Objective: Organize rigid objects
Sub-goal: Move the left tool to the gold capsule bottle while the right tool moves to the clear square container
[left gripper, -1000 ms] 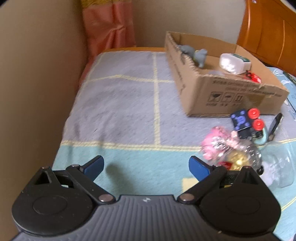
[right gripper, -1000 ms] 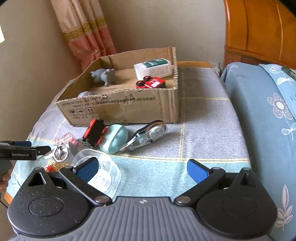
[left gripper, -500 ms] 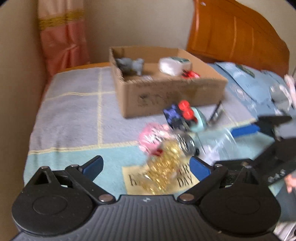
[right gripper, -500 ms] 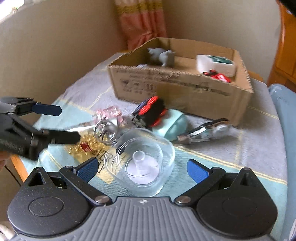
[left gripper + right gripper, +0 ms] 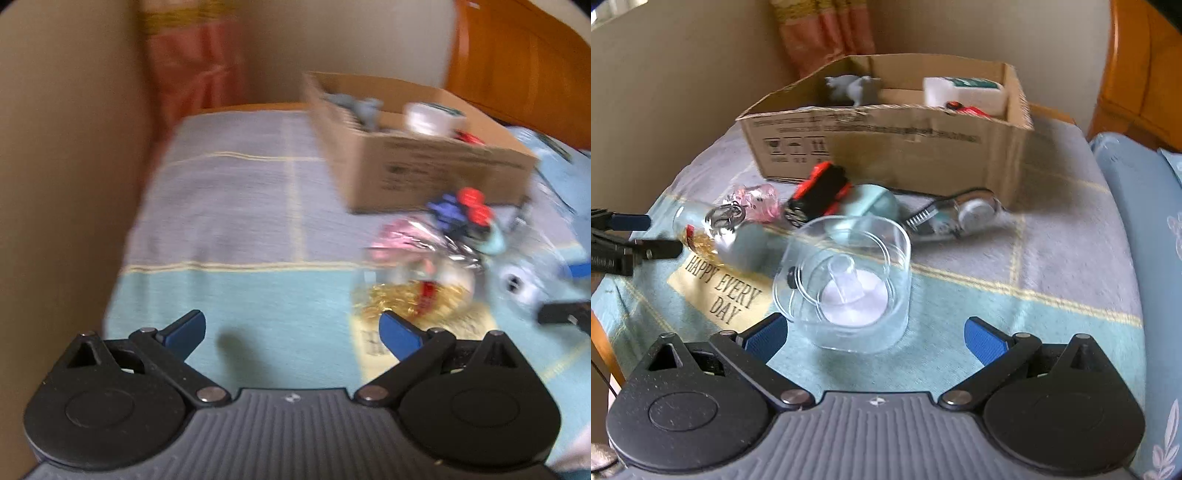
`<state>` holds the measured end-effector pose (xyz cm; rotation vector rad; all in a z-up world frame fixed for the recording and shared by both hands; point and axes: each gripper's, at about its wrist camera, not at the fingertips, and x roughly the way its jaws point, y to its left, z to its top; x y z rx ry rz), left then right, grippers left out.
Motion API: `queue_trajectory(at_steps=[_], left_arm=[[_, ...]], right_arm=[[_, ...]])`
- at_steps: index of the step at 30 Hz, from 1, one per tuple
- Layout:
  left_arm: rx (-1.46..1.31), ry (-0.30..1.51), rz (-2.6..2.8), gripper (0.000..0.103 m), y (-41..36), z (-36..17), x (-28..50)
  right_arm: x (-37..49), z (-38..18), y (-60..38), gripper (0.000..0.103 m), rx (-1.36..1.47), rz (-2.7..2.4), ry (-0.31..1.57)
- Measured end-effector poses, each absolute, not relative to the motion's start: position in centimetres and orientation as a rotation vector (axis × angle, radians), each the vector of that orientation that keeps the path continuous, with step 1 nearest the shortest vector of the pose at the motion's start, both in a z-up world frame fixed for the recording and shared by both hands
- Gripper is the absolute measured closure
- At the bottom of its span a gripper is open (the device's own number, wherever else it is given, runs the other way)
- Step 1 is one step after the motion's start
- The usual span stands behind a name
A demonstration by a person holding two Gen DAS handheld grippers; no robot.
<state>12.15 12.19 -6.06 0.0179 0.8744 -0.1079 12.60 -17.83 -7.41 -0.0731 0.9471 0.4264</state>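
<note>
My right gripper [image 5: 875, 332] is open, and a clear plastic container [image 5: 846, 280] lies on the cloth just ahead, between its fingers. Behind the container lie a red-and-black toy car [image 5: 820, 194], a mint round case [image 5: 879, 201], a correction tape dispenser [image 5: 960, 216], a pink charm [image 5: 759, 199] and a clear bottle with gold filling [image 5: 701, 232]. My left gripper [image 5: 291, 328] is open and holds nothing. The bottle [image 5: 413, 295] lies just ahead of its right finger. This view is blurred. The cardboard box [image 5: 886, 147] stands behind the pile.
The box holds a grey animal figure [image 5: 855, 86], a white bottle [image 5: 960, 94] and a small red car [image 5: 967, 109]. A beige wall [image 5: 55, 184] runs along the left. A wooden headboard [image 5: 1145, 74] and blue bedding [image 5: 1145, 221] are on the right.
The right gripper has come closer to the clear container, which now sits between its fingers. The left wrist view swung right, then back left. Both grippers stay open.
</note>
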Motion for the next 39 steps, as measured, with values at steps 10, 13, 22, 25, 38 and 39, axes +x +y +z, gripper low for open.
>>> queue_trajectory(at_steps=[10,13,22,25,38,39], left_arm=[[0.027,0.789,-0.316,0.003,9.5,-6.3,9.2],[0.048,0.791,-0.322,0.003,8.5,-7.0,9.0],[0.114,0.793,-0.297,0.001,5.9,-8.3,9.9],[0.121,0.789,-0.307,0.001,5.0,-8.3,10.2],[0.089,0.746,-0.245,0.009,4.6,-7.1,11.3],[0.083,0.749,-0.244,0.009,4.8,-7.1,11.3]], right_arm=[[10.8,-8.8,-17.0,0.0,-0.225,0.438,0.858],[10.5,-8.9,-17.2,0.0,-0.222,0.44,0.841],[10.2,-8.7,-16.8,0.0,-0.221,0.438,0.841],[10.2,-8.8,-16.8,0.0,-0.221,0.439,0.84],[11.1,-8.9,-15.7,0.0,-0.229,0.462,0.83],[11.2,-8.9,-15.5,0.0,-0.23,0.464,0.83]])
